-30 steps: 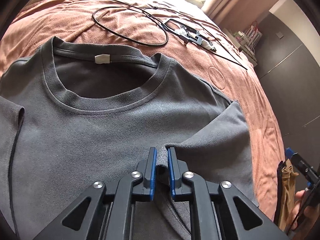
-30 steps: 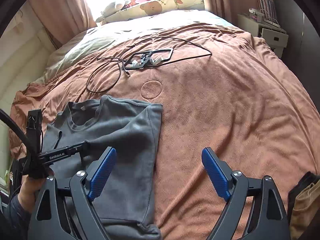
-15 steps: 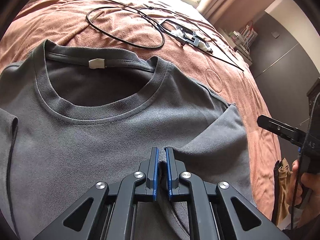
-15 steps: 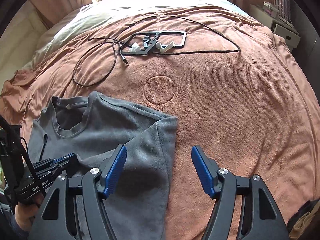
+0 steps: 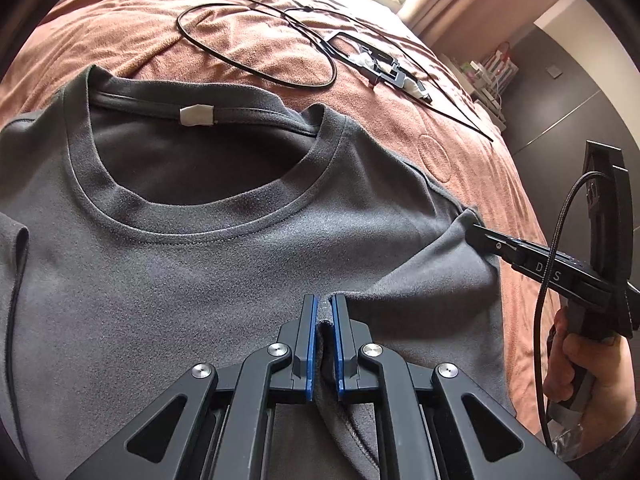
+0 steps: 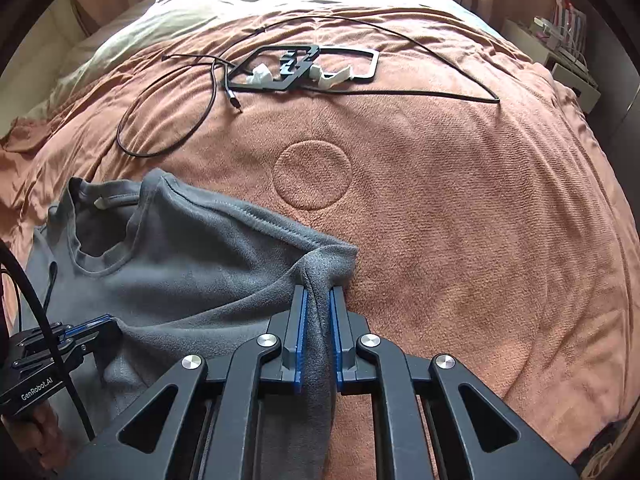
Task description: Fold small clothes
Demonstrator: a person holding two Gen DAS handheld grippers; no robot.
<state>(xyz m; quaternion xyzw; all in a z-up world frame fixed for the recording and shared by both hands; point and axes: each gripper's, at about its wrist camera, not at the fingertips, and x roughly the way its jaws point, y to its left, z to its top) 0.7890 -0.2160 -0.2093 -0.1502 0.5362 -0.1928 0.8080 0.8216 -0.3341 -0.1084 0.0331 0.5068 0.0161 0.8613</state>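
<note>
**Both grippers pinched the grey T-shirt on the bed**

A grey T-shirt (image 5: 192, 264) lay spread on a pinkish-brown blanket (image 6: 460, 240), at the near left part of the bed, its neck opening facing the far side and a small white tag (image 5: 196, 115) showing inside the collar. Its right sleeve was folded in over the chest. The left gripper (image 5: 323, 308) was clamped narrow on the edge of that folded sleeve, a ridge of grey cloth caught between its blue pads. The right gripper (image 6: 317, 300) had just closed its jaws on the shirt's right shoulder corner, and the cloth bunched up between its pads and hung down through them. In the left wrist view a hand (image 5: 580, 364) held the right gripper's handle at the right edge. Farther away on the blanket lay a black cable (image 6: 168, 120) in loose loops and a flat black frame (image 6: 304, 68) with white pieces in it.
</note>
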